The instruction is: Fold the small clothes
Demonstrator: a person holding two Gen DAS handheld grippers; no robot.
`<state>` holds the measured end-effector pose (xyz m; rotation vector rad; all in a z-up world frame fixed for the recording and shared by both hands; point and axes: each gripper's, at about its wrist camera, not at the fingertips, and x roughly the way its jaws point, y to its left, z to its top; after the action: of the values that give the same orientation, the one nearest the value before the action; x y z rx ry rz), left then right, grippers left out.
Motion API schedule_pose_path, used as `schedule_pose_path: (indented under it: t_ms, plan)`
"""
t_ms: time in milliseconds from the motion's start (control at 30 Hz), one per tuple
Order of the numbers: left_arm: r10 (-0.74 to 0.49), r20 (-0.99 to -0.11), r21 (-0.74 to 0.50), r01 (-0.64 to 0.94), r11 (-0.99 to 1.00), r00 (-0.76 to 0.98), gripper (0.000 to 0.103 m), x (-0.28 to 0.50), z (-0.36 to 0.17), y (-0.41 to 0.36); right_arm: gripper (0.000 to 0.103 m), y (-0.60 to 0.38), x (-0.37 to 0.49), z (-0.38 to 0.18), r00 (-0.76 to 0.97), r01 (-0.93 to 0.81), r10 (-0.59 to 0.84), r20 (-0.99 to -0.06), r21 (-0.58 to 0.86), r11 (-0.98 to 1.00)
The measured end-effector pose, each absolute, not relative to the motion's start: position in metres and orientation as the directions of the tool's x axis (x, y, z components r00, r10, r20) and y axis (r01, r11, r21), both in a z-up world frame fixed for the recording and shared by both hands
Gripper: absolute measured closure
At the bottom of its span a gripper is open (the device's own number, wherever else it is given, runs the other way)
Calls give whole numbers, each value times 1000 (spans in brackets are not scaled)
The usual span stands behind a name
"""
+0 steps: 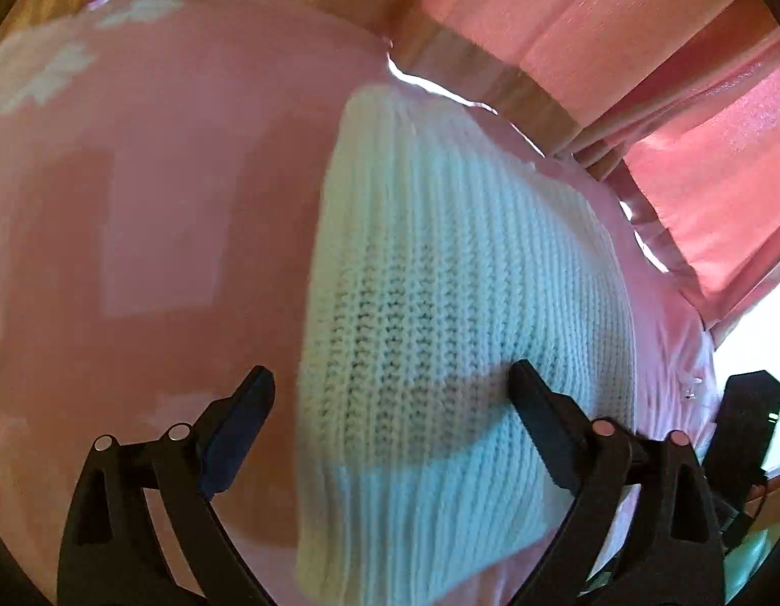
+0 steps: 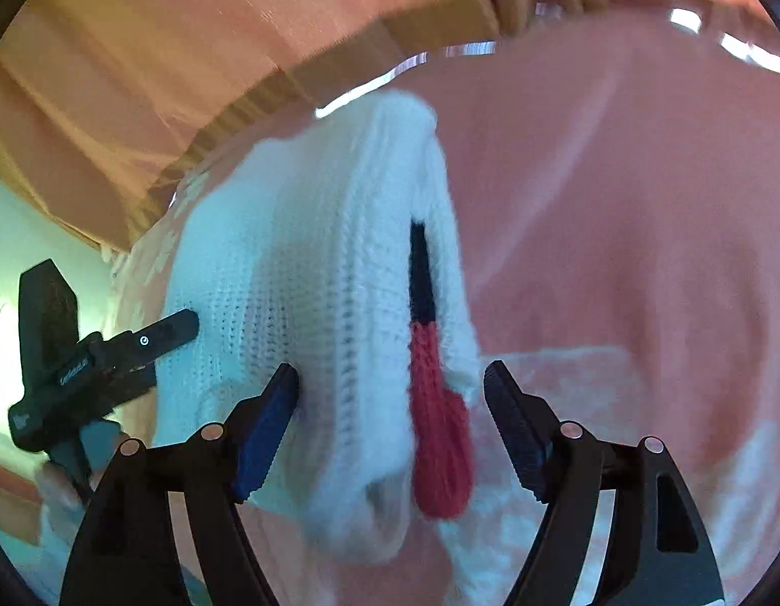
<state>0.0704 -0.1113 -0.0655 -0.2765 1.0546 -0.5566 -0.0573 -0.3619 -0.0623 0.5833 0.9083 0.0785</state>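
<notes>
A white knitted garment point(image 1: 440, 303) lies folded on a pink tablecloth point(image 1: 162, 202). In the right wrist view the garment point(image 2: 299, 278) shows a red and dark blue knitted band point(image 2: 430, 384) along its right edge. My left gripper point(image 1: 390, 379) is open, its jaws wide apart, with the right finger over the knit and the left finger over bare cloth. My right gripper point(image 2: 390, 389) is open, its jaws straddling the near end of the garment and the red band. Neither holds anything. The left gripper also shows in the right wrist view point(image 2: 97, 353), at the garment's left side.
The pink tablecloth point(image 2: 642, 227) has a clear plastic cover and white pattern patches point(image 1: 46, 76). A wooden table edge point(image 1: 440, 40) runs behind the garment. Pink curtains point(image 1: 667, 101) hang beyond it. The right gripper's body point(image 1: 743, 429) shows at the far right.
</notes>
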Motion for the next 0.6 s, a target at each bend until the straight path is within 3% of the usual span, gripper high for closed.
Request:
schedule_pose_path:
  t_ms: [100,167,200,233,300,400,600]
  plan:
    - [-603,-727,-535,280,797,328,8,78,-76,-116,27,-362,-50,-77,615,187,344,-710,555,811]
    - [-630,-714,-571,268,776,305,10,82,-79,-117,39,-362,-49,-79,624,184,356,-695,574,797]
    - [-636,-710,-572,278,771,302,20,82,-78,-118,55,-362,-47,-79,626,169,383,-679,598,784]
    - [-648,-702,-583,284,761,295,25,82,-76,-120,62,-363,-48,-78,632,166,401,-663,621,766]
    - [-658,-691,-598,275,753,299,48,79,-69,-119,66,-361,-51,-71,644,158,386,-660,609,778]
    - [-672,-667,-608,286,741,323,58,72,-49,-113,68,-345,-61,-37,700,108,335,-630,558,823]
    - [-737,-561,-619,400,676,377,59,48,17,-85,68,-308,-104,46,833,-3,253,-491,454,891]
